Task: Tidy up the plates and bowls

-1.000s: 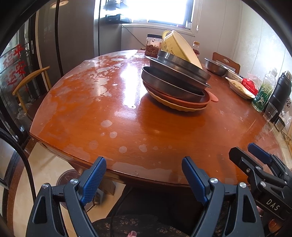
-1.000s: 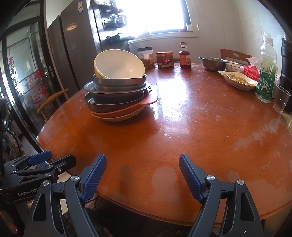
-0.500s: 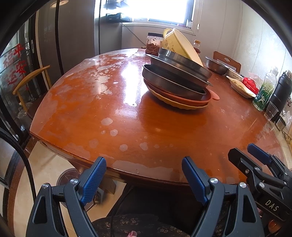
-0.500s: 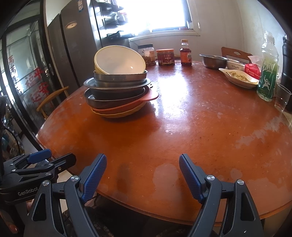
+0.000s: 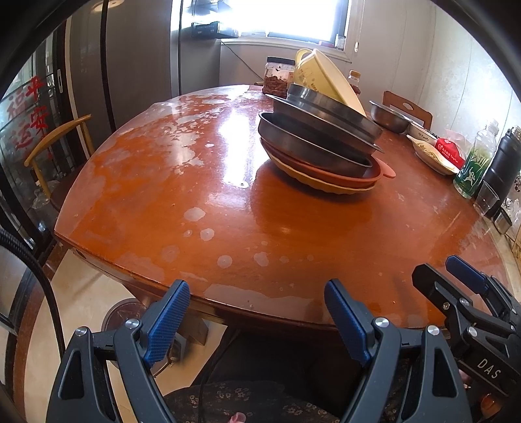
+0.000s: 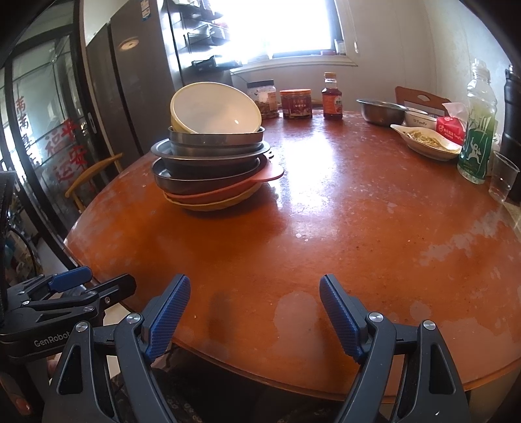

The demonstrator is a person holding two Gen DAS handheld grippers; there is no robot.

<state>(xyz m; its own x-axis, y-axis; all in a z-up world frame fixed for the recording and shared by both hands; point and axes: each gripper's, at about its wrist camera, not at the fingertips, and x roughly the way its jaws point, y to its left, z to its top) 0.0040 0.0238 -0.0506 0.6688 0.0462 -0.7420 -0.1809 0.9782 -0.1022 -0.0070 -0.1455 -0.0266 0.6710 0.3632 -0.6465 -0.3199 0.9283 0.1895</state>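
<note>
— So what are we looking at, surface first?

— One round wooden table (image 6: 342,227), reddish-brown and glossy, with pale worn patches and glare from a bright window (image 6: 293,26) on the far wall. A tall dark fridge (image 6: 140,81) stands to the left of it, then glass doors (image 6: 42,130) with red characters, and a wooden chair (image 5: 58,143) beside the table's left edge.

— And the dishes to be sorted?

— They sit in one stack (image 6: 211,162) on the far left part of the table, as the right camera shows it. From the bottom: a yellow plate (image 6: 221,203), an orange plate (image 6: 267,172) with a tab handle, then what I count as three metal pans (image 6: 208,156), and a cream bowl (image 6: 215,109) tilted on top.

— Anything else on the table?

— Along the far edge, two jars (image 6: 294,104) and one sauce bottle (image 6: 332,97). To the right, one steel bowl (image 6: 381,112), one small white bowl (image 6: 420,118), one oval dish (image 6: 426,140) with food, a red packet (image 6: 451,128), one green bottle (image 6: 477,130), one clear cup (image 6: 503,177) and one dark flask (image 5: 503,162).

— The grippers?

— Two. The left gripper (image 5: 257,315) and the right gripper (image 6: 254,312) both hang at the near edge of the table, jaws wide apart, nothing between them, well short of the stack.
</note>
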